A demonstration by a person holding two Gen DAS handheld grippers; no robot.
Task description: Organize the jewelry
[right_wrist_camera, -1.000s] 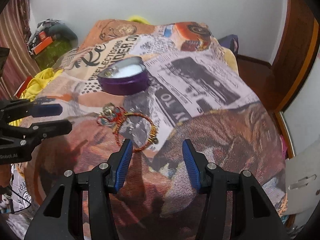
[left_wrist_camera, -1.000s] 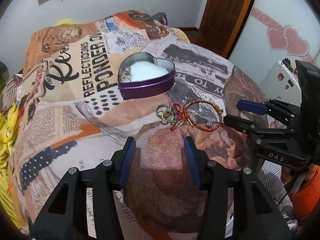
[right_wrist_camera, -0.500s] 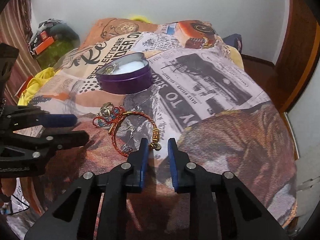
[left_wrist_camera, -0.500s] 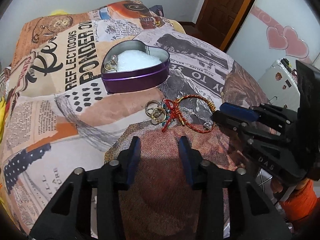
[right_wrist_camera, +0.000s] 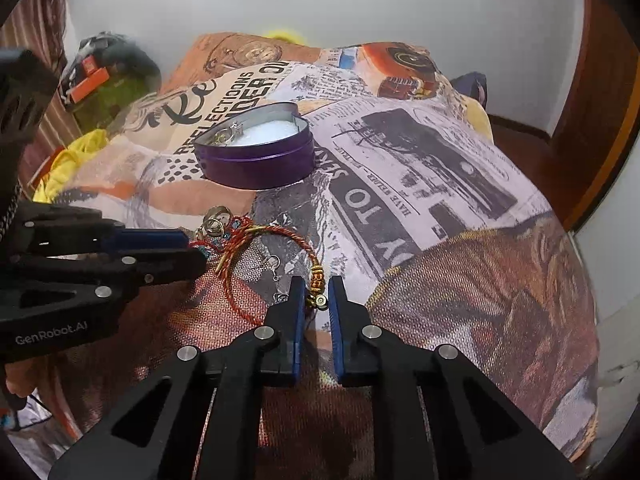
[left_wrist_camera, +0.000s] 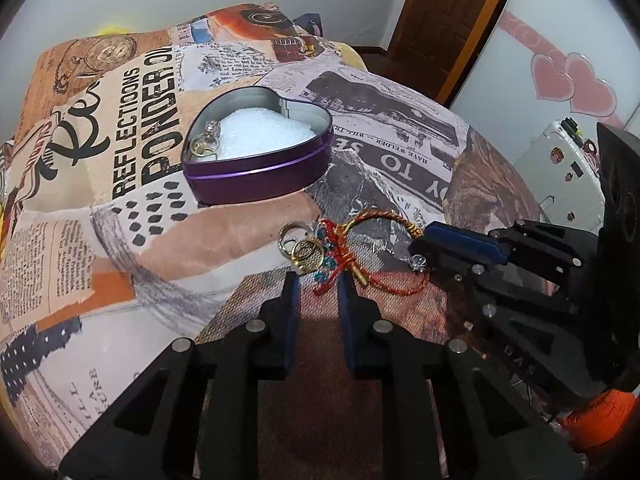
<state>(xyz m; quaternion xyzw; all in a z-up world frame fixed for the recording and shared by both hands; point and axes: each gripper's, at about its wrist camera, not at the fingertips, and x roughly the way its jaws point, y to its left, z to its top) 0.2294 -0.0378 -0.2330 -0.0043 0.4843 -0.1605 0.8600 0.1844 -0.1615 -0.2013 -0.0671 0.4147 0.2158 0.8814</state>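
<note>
A red and gold cord bracelet [left_wrist_camera: 380, 216] lies on the printed blanket, with gold rings [left_wrist_camera: 298, 242] at its knotted end. It also shows in the right wrist view [right_wrist_camera: 280, 236]. My left gripper [left_wrist_camera: 318, 284] has narrowed around the bracelet's knotted end, with a small gap still between the jaws. My right gripper [right_wrist_camera: 314, 298] is nearly closed around the gold beads [right_wrist_camera: 318, 280] at the bracelet's other end. A purple heart-shaped tin [left_wrist_camera: 260, 176] stands behind, open, with white padding and a few rings inside.
The blanket [left_wrist_camera: 100, 208] covers a bed and drops away at the near and right edges. A wooden door [left_wrist_camera: 452, 20] and a white cabinet with pink hearts [left_wrist_camera: 560, 80] stand at the right. Clutter and yellow cloth [right_wrist_camera: 76, 156] lie left of the bed.
Both grippers have moved down to the bracelet and narrowed their jaws, the left at the knotted end, the right at the gold beads. The bracelet has stayed on the blanket.
</note>
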